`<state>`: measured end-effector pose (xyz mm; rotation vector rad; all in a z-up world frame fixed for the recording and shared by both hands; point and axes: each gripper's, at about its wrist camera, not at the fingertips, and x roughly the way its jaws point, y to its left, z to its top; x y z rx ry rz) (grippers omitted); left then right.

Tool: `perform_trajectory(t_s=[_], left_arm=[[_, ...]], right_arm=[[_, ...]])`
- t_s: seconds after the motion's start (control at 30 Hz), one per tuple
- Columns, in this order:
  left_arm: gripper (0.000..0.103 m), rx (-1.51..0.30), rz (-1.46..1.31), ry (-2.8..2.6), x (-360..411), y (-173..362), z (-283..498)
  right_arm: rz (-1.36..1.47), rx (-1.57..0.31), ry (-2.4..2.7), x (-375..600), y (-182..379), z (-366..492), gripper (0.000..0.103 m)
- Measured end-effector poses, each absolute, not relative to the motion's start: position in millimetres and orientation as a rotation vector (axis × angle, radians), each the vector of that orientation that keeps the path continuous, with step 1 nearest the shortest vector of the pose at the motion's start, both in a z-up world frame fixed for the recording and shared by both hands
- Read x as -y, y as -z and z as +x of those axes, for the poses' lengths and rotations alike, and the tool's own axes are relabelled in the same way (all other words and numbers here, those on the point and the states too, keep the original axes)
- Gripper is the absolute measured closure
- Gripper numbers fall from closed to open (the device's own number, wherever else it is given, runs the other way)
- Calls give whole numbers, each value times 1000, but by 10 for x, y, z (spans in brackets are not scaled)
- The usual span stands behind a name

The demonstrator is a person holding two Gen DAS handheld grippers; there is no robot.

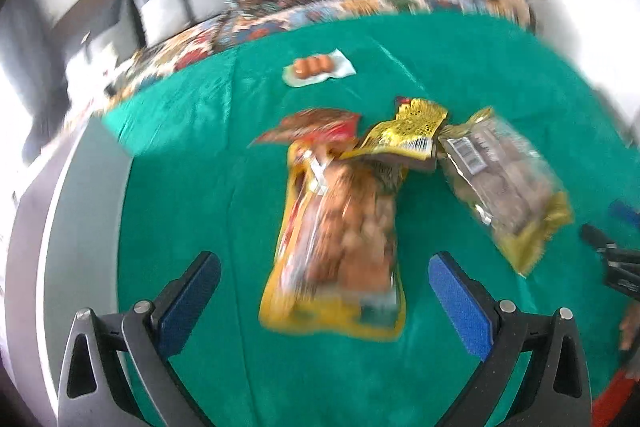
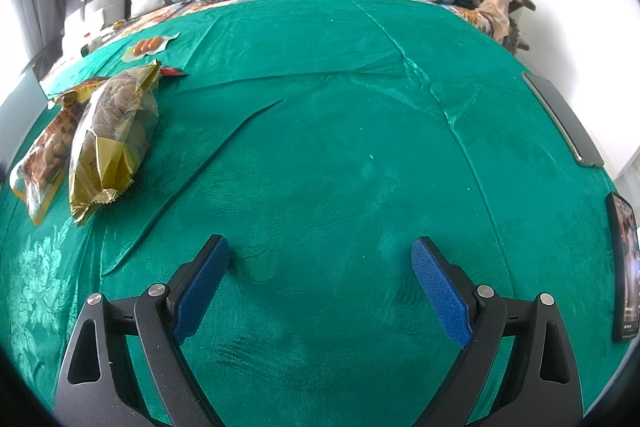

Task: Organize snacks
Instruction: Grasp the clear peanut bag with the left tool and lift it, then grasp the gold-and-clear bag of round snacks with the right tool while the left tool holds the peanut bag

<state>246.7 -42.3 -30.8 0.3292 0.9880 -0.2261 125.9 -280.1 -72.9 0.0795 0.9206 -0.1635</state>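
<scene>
Snack bag (image 1: 336,239) seemingly between left hand-held gripper (image 1: 324,263) fingers.

Shiny green cloth (image 2: 340,147); glossy plastic snack bags (image 2: 114,131); rough blue pads (image 2: 440,291) on matt black fingers.

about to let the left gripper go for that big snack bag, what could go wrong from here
1. The yellow-edged snack bag lies under a corner of the small yellow packet, so lifting it may drag that packet along.
2. The left gripper is open around the bag, but the view is motion-blurred; closing mid-motion could pinch only loose film or the green cloth.
3. The gold-ended bag sits close by and could get nudged.
</scene>
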Motion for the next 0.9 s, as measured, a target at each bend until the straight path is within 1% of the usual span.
perform_trajectory(t_s=[0.07, 0.17, 0.2, 0.23, 0.27, 0.33, 0.43, 0.57, 0.7, 0.9], left_arm=[[0, -1000, 393, 207, 591, 405, 2622], [1, -1064, 436, 200, 775, 627, 2785], [4, -1080, 455, 203, 818, 692, 2790], [22, -1086, 476, 206, 845, 737, 2795], [43, -1058, 478, 213, 859, 712, 2763], [49, -1045, 511, 185, 869, 685, 2741], [50, -1053, 492, 208, 796, 639, 2677], [50, -1060, 394, 236, 601, 484, 2400], [50, -1057, 277, 252, 292, 309, 1898], [50, -1075, 181, 242, -88, 362, 1245]], right_arm=[[80, -921, 163, 2799, 728, 1262, 8], [79, -920, 163, 2800, 731, 1262, 8], [79, -921, 163, 2799, 731, 1263, 8], [80, -921, 164, 2799, 731, 1264, 8], [79, -920, 164, 2800, 733, 1263, 8], [79, -920, 164, 2801, 734, 1263, 8], [80, -920, 163, 2797, 734, 1267, 8], [80, -919, 162, 2846, 749, 1245, 8], [79, -919, 162, 2846, 752, 1247, 8], [79, -914, 169, 2845, 755, 1250, 8]])
